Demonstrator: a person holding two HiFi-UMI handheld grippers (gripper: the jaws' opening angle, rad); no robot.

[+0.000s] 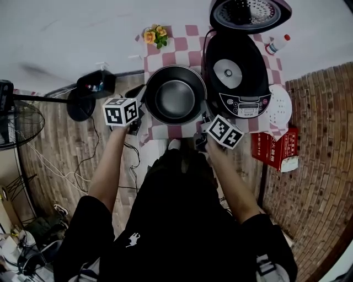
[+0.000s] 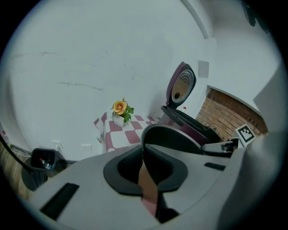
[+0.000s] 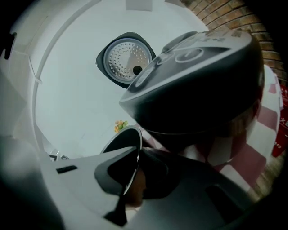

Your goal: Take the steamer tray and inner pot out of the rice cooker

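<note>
The dark round metal inner pot (image 1: 175,96) is mouth-up over the red-and-white checked tablecloth (image 1: 168,58) — outside the open dark-purple rice cooker (image 1: 237,77) beside it. The left gripper (image 2: 143,168) and right gripper (image 3: 133,166) each clamp its rim. The cooker's panel print is too small to read.

The inner pot (image 1: 175,98) is over the left half of the table (image 1: 190,34), just left of the rice cooker (image 1: 238,74), whose lid (image 1: 248,14) stands open behind it. The steamer tray (image 1: 280,107) lies on the cooker's right. Flowers (image 1: 155,35) stand at the table's back left, a bottle (image 1: 277,44) at its back right. The left gripper (image 1: 135,124) clamps the pot's near left rim, the right gripper (image 1: 203,128) its near right rim.
</note>
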